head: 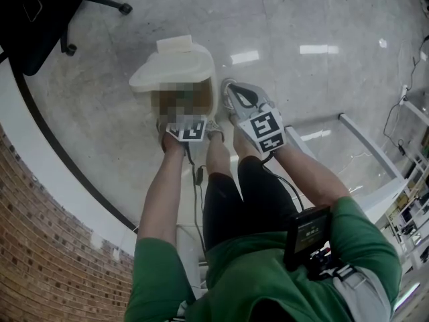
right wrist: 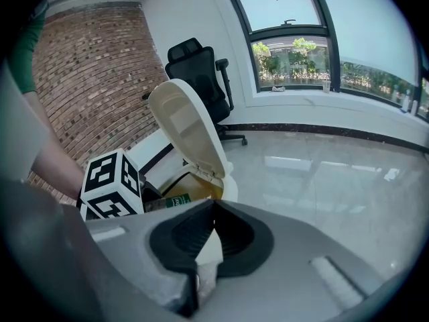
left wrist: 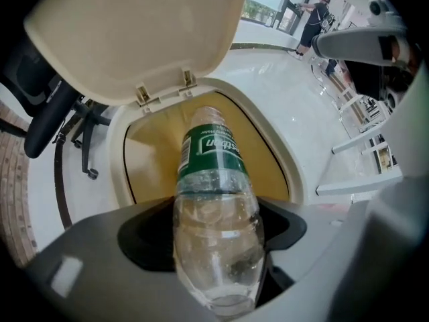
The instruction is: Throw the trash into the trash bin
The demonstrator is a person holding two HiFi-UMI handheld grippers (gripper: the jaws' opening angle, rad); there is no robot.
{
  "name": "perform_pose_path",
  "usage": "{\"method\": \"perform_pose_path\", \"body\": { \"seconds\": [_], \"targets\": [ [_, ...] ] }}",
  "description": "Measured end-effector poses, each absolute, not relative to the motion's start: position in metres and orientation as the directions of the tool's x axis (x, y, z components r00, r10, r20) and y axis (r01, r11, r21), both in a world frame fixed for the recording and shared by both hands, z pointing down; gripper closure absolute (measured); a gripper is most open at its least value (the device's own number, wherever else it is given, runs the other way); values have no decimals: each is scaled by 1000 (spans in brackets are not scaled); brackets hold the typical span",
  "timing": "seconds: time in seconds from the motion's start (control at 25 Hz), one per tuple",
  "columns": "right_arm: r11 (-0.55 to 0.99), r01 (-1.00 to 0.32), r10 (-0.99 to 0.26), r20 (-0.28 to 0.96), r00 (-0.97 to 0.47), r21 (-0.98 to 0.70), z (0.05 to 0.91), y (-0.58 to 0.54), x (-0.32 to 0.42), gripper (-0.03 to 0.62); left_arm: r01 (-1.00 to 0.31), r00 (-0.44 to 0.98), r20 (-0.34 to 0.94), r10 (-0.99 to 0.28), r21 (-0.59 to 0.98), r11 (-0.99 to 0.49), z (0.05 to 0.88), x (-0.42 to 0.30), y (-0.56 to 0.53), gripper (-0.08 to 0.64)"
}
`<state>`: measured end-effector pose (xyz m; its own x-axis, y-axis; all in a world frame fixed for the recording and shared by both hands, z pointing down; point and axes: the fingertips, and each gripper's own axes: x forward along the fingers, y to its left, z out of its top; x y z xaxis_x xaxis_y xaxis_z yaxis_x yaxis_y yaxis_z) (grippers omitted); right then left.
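Plastic bottle (left wrist: 214,210) clamped tight in the left gripper (left wrist: 214,237), green-label end poking out over the open trash bin (left wrist: 118,159), lid (left wrist: 134,32) flipped up, right gripper (right wrist: 213,210) just beside the bin, jaws nearly together, pinching what looks like a pale paper scrap (right wrist: 208,250)

Cream bin (left wrist: 134,39); green-labelled bottle (left wrist: 214,213); white paper (right wrist: 209,250)
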<state>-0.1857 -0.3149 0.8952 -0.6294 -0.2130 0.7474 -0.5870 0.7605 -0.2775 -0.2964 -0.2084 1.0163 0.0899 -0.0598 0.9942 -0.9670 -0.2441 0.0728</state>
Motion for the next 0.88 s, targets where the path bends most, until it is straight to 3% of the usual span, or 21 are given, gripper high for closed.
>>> {"method": "perform_pose_path", "body": {
  "seconds": [0.52, 0.88],
  "targets": [
    [754, -595, -211, 754, -622, -279, 898, -311, -181, 589, -961, 100, 995, -13, 93, -262, 1028, -293, -217, 207],
    [749, -601, -208, 762, -613, -279, 903, -310, -178, 589, -965, 100, 993, -62, 82, -250, 1025, -296, -233, 189]
  ]
}}
